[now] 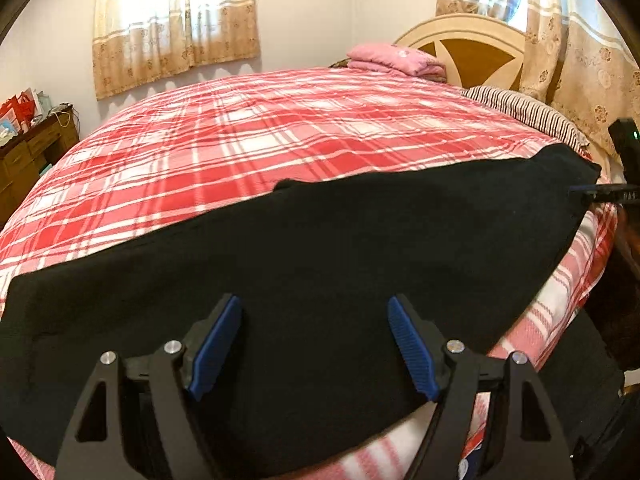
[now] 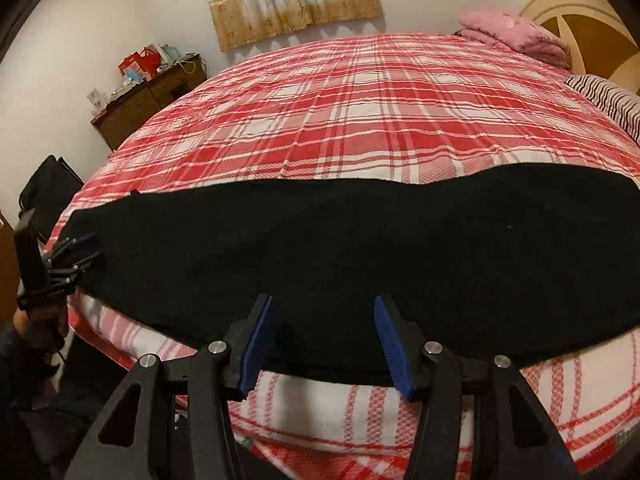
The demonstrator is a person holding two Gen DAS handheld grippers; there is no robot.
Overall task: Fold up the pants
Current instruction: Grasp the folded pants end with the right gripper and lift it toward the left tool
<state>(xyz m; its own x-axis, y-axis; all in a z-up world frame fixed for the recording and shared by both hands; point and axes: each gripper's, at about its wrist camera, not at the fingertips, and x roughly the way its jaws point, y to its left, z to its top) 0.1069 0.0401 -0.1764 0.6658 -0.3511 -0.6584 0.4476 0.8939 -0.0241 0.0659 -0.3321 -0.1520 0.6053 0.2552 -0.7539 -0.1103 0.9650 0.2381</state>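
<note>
Black pants (image 1: 320, 248) lie flat in a long band along the near edge of the bed, also in the right wrist view (image 2: 360, 248). My left gripper (image 1: 316, 312) is open, its blue-padded fingers spread over the pants near their left end. My right gripper (image 2: 324, 308) is open, its fingers spread over the pants' near edge toward the right end. Neither holds cloth. The left gripper also shows at the far left of the right wrist view (image 2: 80, 252), and the right gripper at the right edge of the left wrist view (image 1: 600, 192).
The bed has a red and white plaid cover (image 2: 360, 112). A folded pink blanket (image 2: 516, 34) and a striped pillow (image 2: 608, 96) lie by the headboard (image 1: 476, 48). A brown dresser (image 2: 148, 96) with clutter stands by the far wall. Curtains (image 1: 176, 24) hang behind.
</note>
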